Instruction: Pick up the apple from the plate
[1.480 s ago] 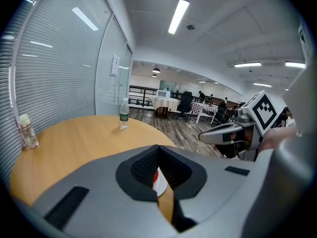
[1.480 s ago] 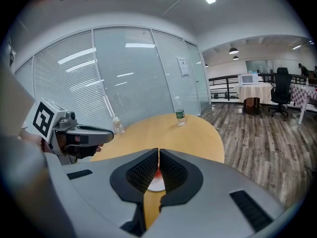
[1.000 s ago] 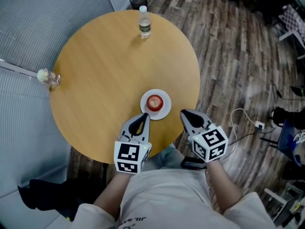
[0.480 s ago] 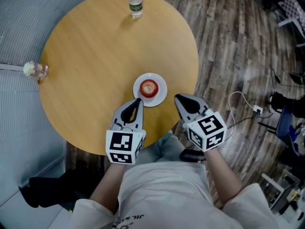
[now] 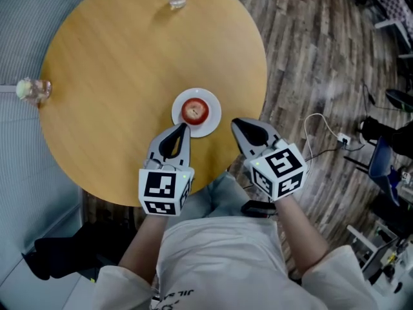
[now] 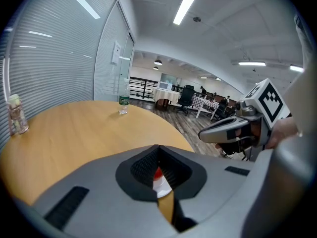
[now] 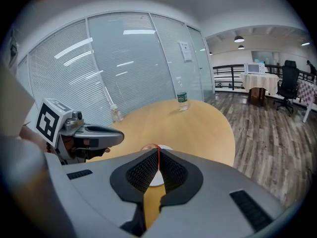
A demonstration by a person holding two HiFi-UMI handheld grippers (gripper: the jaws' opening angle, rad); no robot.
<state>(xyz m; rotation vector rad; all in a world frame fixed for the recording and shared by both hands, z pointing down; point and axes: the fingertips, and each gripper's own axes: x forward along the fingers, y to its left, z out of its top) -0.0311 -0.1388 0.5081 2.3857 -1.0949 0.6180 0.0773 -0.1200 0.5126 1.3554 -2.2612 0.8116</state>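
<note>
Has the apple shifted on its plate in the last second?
No. The apple still sits at the middle of the plate, near the table edge.

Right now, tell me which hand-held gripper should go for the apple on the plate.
Left, probably. The left hand-held gripper has its tip at the plate rim, aimed at the apple. The right hand-held gripper sits slightly farther off. Both are shut and must open first.
</note>
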